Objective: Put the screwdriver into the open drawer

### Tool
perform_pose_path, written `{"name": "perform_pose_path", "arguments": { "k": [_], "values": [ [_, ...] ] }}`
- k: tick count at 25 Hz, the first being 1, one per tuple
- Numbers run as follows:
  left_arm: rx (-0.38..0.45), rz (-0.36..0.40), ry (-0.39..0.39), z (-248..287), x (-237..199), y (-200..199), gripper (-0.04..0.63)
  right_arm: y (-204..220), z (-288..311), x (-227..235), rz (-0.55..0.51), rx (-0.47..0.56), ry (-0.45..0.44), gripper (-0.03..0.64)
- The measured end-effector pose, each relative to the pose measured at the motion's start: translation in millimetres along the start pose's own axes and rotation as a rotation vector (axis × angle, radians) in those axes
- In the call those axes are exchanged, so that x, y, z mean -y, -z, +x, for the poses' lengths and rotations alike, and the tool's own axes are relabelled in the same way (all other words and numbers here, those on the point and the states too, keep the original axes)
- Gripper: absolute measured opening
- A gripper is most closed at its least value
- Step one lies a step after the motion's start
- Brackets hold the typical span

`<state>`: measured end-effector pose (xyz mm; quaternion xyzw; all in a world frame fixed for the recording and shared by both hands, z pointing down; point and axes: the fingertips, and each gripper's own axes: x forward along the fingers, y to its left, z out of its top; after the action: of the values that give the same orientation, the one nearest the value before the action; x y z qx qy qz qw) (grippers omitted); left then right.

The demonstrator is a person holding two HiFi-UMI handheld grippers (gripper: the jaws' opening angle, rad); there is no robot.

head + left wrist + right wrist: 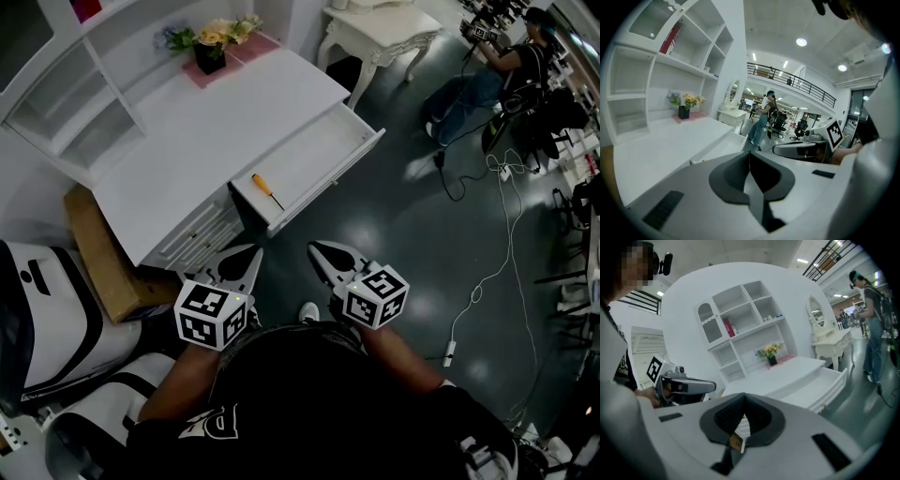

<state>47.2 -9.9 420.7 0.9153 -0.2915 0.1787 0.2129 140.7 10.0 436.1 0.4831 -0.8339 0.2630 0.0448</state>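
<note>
L gripper (749, 154) jaws together, nothing btwn. Open drawer (723, 146) just beyond; flower pot (683, 111) on desk (651, 152) behind. R gripper (804, 149) at right.

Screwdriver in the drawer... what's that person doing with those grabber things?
A person stands at a white desk, holding a gripper in each hand. The screwdriver, with its orange handle, already lies inside the open drawer. The left gripper and the right gripper both have their jaws shut on nothing. They hang short of the drawer, close to the person's body. The putting-away job looks done.
</note>
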Motion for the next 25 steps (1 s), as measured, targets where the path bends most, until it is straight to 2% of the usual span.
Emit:
{"name": "perform_pose_path", "arguments": {
  "k": [25],
  "values": [
    [0.004,0.008,0.010,-1.7,-2.1,-2.7,0.015,1.4,3.0,-2.7,-0.019,-0.019,0.004,0.008]
  ]
}}
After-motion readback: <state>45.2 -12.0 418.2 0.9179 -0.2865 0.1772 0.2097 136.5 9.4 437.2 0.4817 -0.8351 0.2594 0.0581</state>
